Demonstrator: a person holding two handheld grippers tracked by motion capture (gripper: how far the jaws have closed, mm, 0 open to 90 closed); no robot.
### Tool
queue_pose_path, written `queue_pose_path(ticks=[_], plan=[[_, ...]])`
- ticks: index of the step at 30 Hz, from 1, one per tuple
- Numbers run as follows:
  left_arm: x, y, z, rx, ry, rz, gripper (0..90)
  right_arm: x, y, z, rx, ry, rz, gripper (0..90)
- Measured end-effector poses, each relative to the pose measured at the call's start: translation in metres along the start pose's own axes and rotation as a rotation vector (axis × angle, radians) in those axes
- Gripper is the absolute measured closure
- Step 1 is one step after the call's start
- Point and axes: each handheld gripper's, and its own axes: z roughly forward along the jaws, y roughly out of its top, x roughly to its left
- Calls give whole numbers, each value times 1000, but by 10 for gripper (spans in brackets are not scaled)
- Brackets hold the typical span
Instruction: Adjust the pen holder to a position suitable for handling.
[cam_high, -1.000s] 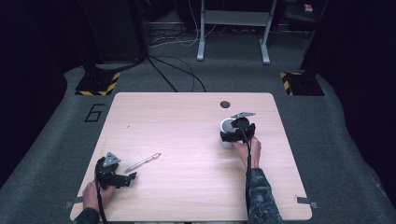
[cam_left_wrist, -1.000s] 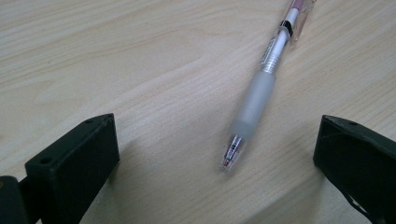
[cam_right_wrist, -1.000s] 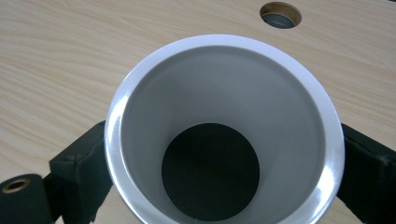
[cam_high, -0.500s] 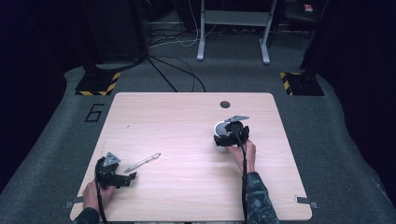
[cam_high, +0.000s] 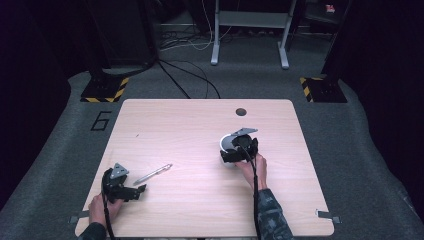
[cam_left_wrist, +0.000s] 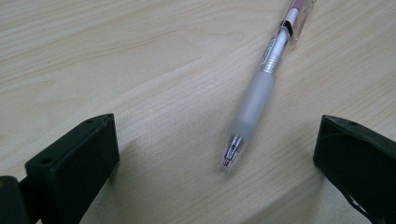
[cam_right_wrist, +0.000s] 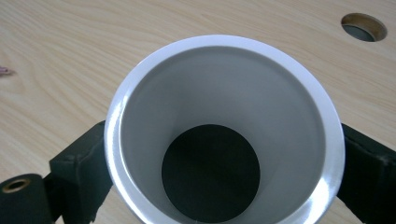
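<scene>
A silver and clear pen (cam_high: 152, 174) lies on the wooden table (cam_high: 200, 120) at the near left. Just short of its tip rests my left gripper (cam_high: 140, 191), held by a hand. In the left gripper view the pen (cam_left_wrist: 261, 88) points its tip into the gap of the left gripper (cam_left_wrist: 217, 136), whose jaws stand wide apart and touch nothing. A white cup (cam_high: 226, 142) with a dark bottom stands right of centre, and my right gripper (cam_high: 230, 152) is shut on it. In the right gripper view the jaws of the right gripper (cam_right_wrist: 224, 154) press both sides of the cup (cam_right_wrist: 219, 44).
A round cable hole (cam_high: 241, 111) sits near the table's far edge, also seen as the hole (cam_right_wrist: 363, 26) beyond the cup. Grey carpet surrounds the table, with cables and stand legs (cam_high: 215, 45) on the floor behind.
My right gripper has carried the cup leftward and a little nearer to the person. The left gripper and the pen have stayed put.
</scene>
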Motion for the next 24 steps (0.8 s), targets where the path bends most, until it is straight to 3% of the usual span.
queue_pose_path(ticks=[9, 10, 16, 24], plan=[[0, 0, 0, 0, 1, -1, 2, 22, 2, 1, 13, 43, -35, 60], [0, 0, 0, 0, 1, -1, 2, 26, 2, 2, 7, 51, -56, 60], [0, 0, 0, 0, 0, 0, 2, 35, 3, 3, 6, 62, -54, 60], [0, 0, 0, 0, 0, 1, 2, 50, 4, 5, 7, 93, -89, 60]])
